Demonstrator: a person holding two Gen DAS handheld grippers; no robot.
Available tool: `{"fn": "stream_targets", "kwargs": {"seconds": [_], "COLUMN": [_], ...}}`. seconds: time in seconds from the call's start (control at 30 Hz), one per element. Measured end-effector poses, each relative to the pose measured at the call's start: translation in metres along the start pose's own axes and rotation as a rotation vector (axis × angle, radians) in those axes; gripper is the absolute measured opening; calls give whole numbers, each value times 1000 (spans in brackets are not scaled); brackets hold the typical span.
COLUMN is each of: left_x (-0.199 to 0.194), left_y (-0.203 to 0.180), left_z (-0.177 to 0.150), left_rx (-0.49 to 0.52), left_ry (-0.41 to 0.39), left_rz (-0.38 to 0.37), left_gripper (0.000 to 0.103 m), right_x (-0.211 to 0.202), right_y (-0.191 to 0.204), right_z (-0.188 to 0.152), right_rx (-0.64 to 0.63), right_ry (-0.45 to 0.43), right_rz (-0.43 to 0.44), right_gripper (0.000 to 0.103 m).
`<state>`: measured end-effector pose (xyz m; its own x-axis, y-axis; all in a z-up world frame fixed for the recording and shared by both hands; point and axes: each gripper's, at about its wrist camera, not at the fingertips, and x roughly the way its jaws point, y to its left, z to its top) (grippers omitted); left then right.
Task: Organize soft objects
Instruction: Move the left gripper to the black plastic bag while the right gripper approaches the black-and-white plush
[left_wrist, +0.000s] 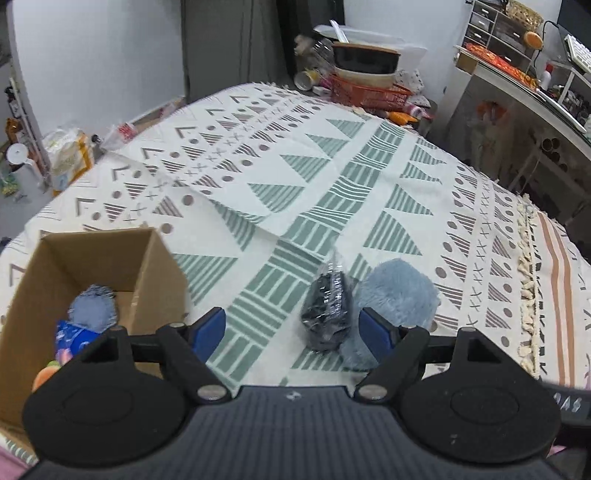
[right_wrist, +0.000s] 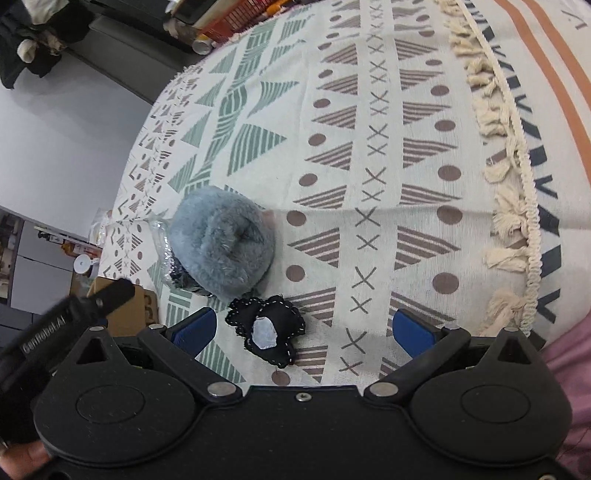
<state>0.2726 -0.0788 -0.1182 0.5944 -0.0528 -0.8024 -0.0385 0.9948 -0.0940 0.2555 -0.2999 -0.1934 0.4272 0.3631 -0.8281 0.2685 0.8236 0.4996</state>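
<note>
Left wrist view: left tongs (left_wrist: 291, 328) spread wide, empty, above the patterned cloth (left_wrist: 332, 166). A cardboard box (left_wrist: 92, 258) at lower left contains a blue round pad (left_wrist: 92, 308); a wrapped dark bundle (left_wrist: 327, 314) touches a blue fluffy toy (left_wrist: 399, 291) at lower centre.

Right wrist view: right tongs (right_wrist: 304, 328) wide open, empty; a black stitched piece (right_wrist: 267, 330) lies between its fingers. Partial lettering on the left tool, lower left, is not clearly legible.

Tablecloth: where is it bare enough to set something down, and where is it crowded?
Bare: the wide stretch of cloth beyond the box, and the strip between the fluffy toy and the tassel fringe. Crowded: the near middle, where the wrapped bundle, fluffy toy and black felt piece cluster, and the far edge's stacked bowls.
</note>
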Motion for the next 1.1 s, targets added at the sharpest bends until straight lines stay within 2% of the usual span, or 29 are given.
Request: {"fn": "stream_targets", "kwargs": {"seconds": [0.23, 0.37, 0.57, 0.73, 0.87, 0.9, 0.97, 1.07, 1.1], "left_x": [24, 31, 47, 61, 76, 79, 86, 89, 88], "left_y": [-11, -10, -2, 5, 14, 17, 20, 25, 25], "left_z": [3, 0, -2, -3, -3, -3, -4, -7, -7], "left_rx": [20, 25, 1, -2, -35, -43, -52, -71, -71], "left_ry": [26, 23, 25, 20, 38, 45, 65, 64, 62], "left_rz": [-32, -69, -99, -115, -123, -123, -123, -131, -133], "left_gripper": [76, 76, 70, 63, 61, 58, 50, 47, 46], "right_x": [11, 18, 30, 39, 49, 52, 59, 65, 66], "right_y": [-9, -19, -13, 1, 19, 23, 31, 41, 44], "right_z": [4, 7, 8, 11, 8, 6, 3, -1, -2], "right_rx": [30, 97, 81, 12, -78, -101, -154, -222, -241], "right_ry": [25, 61, 79, 87, 116, 126, 144, 150, 146], "right_rz": [-20, 21, 25, 21, 20, 16, -6, -57, -69], "right_gripper": [103, 102, 101, 101, 99, 98, 97, 95, 91]}}
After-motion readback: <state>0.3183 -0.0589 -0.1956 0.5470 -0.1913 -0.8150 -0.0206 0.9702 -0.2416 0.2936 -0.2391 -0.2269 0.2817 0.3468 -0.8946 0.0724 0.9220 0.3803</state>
